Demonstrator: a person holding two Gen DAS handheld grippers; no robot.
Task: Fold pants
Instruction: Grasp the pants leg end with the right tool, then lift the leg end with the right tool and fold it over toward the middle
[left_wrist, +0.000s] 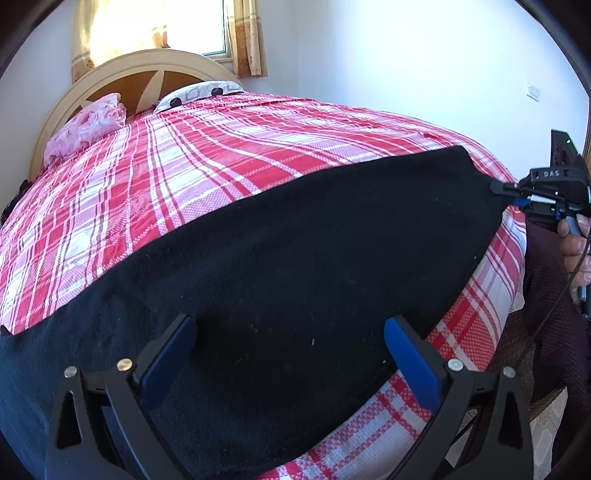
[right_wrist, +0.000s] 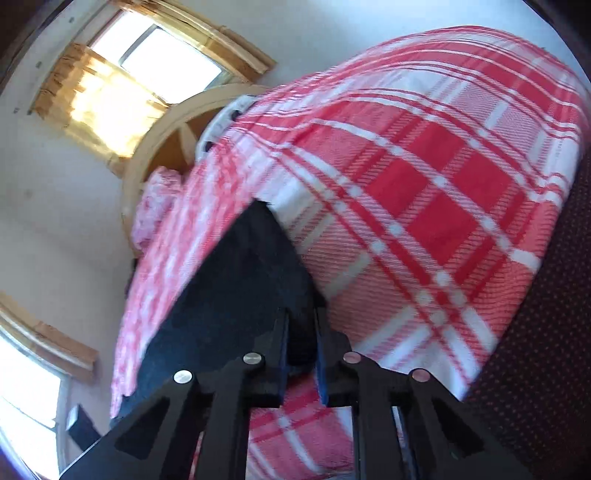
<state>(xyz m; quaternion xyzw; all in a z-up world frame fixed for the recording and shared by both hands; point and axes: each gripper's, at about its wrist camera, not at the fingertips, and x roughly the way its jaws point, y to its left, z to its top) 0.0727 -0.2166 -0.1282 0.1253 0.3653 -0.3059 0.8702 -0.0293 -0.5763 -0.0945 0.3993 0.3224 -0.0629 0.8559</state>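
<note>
Black pants (left_wrist: 280, 266) lie flat across the near part of a bed with a red and white plaid cover (left_wrist: 192, 162). My left gripper (left_wrist: 290, 334) is open, its blue pads just above the pants near their front edge, holding nothing. My right gripper (left_wrist: 496, 187) shows at the right of the left wrist view, shut on the right corner of the pants at the bed's edge. In the right wrist view my right gripper (right_wrist: 301, 332) is nearly closed, pinching the corner of the pants (right_wrist: 236, 295), which stretch away to the left.
A pink pillow (left_wrist: 86, 127) and a white patterned pillow (left_wrist: 199, 94) lie at the wooden headboard (left_wrist: 122, 72). A curtained window (left_wrist: 159, 26) is behind. A dark red dotted fabric (right_wrist: 546, 332) hangs beside the bed on the right. The person's hand (left_wrist: 576, 243) holds the right gripper.
</note>
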